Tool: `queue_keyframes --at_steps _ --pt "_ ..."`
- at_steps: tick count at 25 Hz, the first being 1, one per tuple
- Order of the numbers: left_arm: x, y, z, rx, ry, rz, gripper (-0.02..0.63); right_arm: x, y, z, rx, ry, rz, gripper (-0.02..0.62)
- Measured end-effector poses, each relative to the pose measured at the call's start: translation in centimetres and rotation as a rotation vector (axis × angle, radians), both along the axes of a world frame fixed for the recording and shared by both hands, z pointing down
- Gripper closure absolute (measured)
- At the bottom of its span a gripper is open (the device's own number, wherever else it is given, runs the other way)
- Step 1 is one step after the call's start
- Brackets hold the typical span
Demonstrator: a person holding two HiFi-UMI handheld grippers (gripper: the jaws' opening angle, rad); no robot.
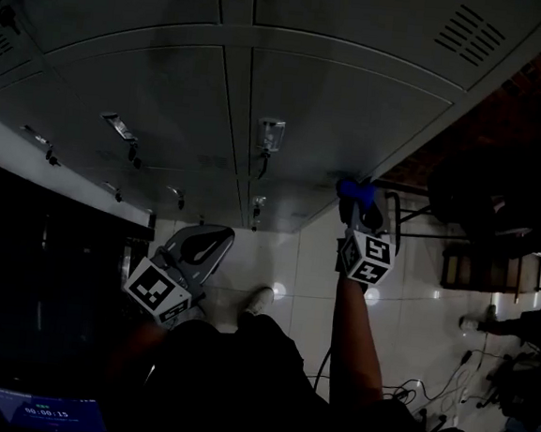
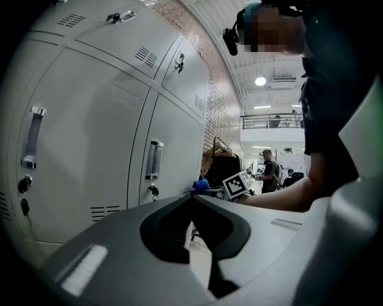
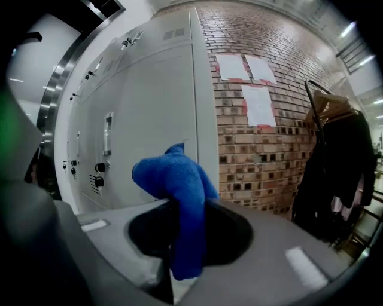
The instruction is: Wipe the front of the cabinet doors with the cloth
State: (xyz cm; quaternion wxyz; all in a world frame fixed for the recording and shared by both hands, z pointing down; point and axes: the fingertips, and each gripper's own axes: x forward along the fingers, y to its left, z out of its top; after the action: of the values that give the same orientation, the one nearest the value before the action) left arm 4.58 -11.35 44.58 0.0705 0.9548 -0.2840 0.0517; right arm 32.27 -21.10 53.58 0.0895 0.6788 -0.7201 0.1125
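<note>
Grey metal cabinet doors [image 1: 337,103] with handles and locks fill the upper part of the head view. My right gripper [image 1: 358,201] is shut on a blue cloth [image 1: 355,189], held up by the right edge of the lower right door. In the right gripper view the cloth [image 3: 178,197] bulges out over the jaws of the right gripper [image 3: 179,209], its tip beside the door edge [image 3: 200,119]; I cannot tell if it touches. My left gripper [image 1: 213,243] hangs lower, away from the doors, and in its own view the left gripper [image 2: 194,197] is shut on nothing.
A brick wall [image 3: 263,149] with paper sheets adjoins the cabinet on the right. A coat rack with dark coats [image 3: 335,173] stands beyond it. Cables [image 1: 424,393] lie on the tiled floor. A dark desk with a screen [image 1: 42,411] is at the left. A person [image 2: 270,170] stands far off.
</note>
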Motion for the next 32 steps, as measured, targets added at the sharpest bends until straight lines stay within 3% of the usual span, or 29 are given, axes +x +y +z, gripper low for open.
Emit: queue_keyframes --at_steps 7,21,26,32 --pt "-4.9 3.0 -1.0 0.021 0.03 0.032 0.606 -9.9 5.7 -4.4 0.071 0.013 -0.111 0.511" --pt "-19.8 12.3 -2.4 0.061 0.087 0.045 0.606 -36.7 20.4 -10.7 0.161 -0.001 -0.42 0.511" --pt "-22.3 15.3 -3.0 0.093 0.097 0.054 0.606 -42.3 25.2 -12.8 0.167 -0.001 -0.497 0.511" --pt "-23.0 17.6 -3.8 0.107 0.103 0.049 0.606 -44.4 28.2 -14.1 0.18 0.001 -0.592 0.511"
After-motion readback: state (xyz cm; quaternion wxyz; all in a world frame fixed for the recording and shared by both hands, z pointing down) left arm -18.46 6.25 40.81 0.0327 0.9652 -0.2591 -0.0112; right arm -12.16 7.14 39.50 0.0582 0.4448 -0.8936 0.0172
